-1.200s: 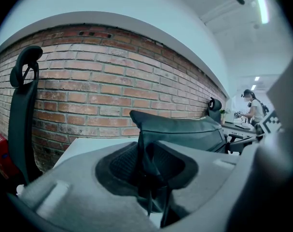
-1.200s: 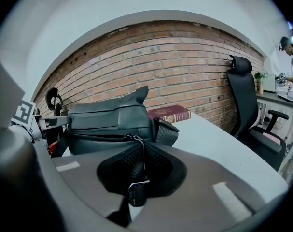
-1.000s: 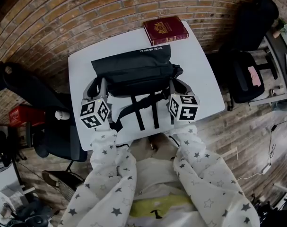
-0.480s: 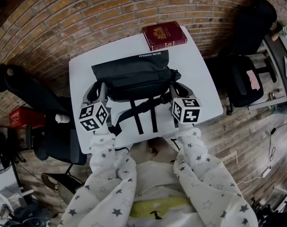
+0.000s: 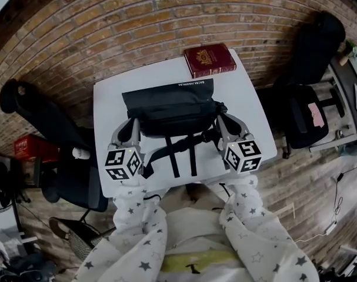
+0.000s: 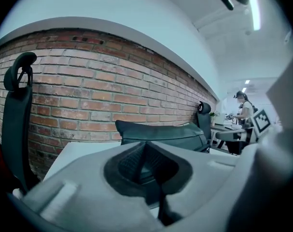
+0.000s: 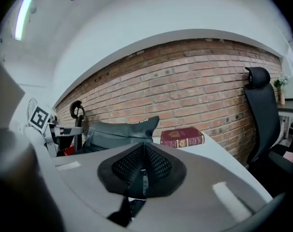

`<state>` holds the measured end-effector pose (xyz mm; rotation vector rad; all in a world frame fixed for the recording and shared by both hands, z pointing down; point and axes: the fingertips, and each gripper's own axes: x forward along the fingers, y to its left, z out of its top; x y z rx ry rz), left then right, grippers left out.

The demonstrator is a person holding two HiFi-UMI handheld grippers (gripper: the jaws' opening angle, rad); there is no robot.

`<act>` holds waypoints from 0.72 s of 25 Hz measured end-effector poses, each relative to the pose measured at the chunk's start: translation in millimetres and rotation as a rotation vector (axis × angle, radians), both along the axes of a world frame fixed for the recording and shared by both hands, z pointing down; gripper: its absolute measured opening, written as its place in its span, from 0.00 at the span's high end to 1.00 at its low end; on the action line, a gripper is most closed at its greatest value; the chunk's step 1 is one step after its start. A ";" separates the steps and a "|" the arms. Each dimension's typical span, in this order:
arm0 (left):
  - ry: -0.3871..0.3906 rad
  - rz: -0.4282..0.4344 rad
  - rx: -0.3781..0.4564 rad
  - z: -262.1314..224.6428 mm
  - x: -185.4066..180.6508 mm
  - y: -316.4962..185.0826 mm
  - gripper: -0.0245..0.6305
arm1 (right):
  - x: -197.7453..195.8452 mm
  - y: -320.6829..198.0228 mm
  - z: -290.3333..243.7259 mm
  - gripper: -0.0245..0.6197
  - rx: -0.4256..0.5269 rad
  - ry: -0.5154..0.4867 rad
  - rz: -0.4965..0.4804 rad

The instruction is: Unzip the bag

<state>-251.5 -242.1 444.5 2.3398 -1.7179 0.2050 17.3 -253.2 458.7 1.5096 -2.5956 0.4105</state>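
Note:
A black bag (image 5: 169, 107) lies across the white table (image 5: 107, 98), its straps (image 5: 172, 148) trailing toward me. My left gripper (image 5: 131, 124) is at the bag's left end, its pads (image 6: 136, 161) shut together with a thin dark strip, seemingly the strap, running down from between them. My right gripper (image 5: 221, 121) is at the bag's right end, its jaws closing, the pads (image 7: 156, 166) pinching a thin dark strip of strap (image 7: 132, 204). The left gripper view shows the bag (image 6: 160, 132) ahead beyond its jaws (image 6: 146, 151). The bag (image 7: 119, 129) sits left in the right gripper view (image 7: 143, 161).
A dark red book (image 5: 210, 60) lies at the table's far right corner, also seen as the book (image 7: 182, 137). Black office chairs stand to the left (image 5: 31, 107) and right (image 5: 307, 107). A brick wall (image 5: 166, 10) backs the table. A person (image 6: 243, 108) stands far off.
The left gripper's jaws have come together at the bag's left end. The right gripper stays at the right end. The head view has shifted a little.

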 end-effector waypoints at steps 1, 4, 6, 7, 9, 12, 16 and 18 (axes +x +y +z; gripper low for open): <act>0.002 0.005 0.002 -1.1 2.0 1.5 0.96 | 0.1 -0.3 -6.0 0.95 0.015 -0.018 -0.005; 0.014 0.018 0.008 -5.6 6.9 6.2 0.96 | 0.1 0.8 -21.6 0.95 0.050 -0.079 -0.014; 0.019 0.022 0.015 -11.0 8.8 8.3 0.96 | -0.7 0.5 -30.4 0.95 0.069 -0.101 -0.019; 0.020 0.024 0.020 -14.7 9.7 8.8 0.96 | -1.3 0.4 -34.4 0.95 0.077 -0.107 -0.022; 0.024 0.030 0.034 -23.1 11.8 9.5 0.96 | -2.1 1.1 -42.8 0.95 0.093 -0.121 -0.026; 0.034 0.032 0.057 -35.6 13.0 10.8 0.96 | -4.8 2.0 -55.3 0.95 0.115 -0.146 -0.041; 0.036 0.038 0.071 -46.0 10.7 11.6 0.96 | -7.0 2.9 -70.7 0.95 0.140 -0.180 -0.047; 0.043 0.037 0.081 -51.8 7.9 11.8 0.96 | -8.0 2.8 -78.8 0.95 0.153 -0.192 -0.048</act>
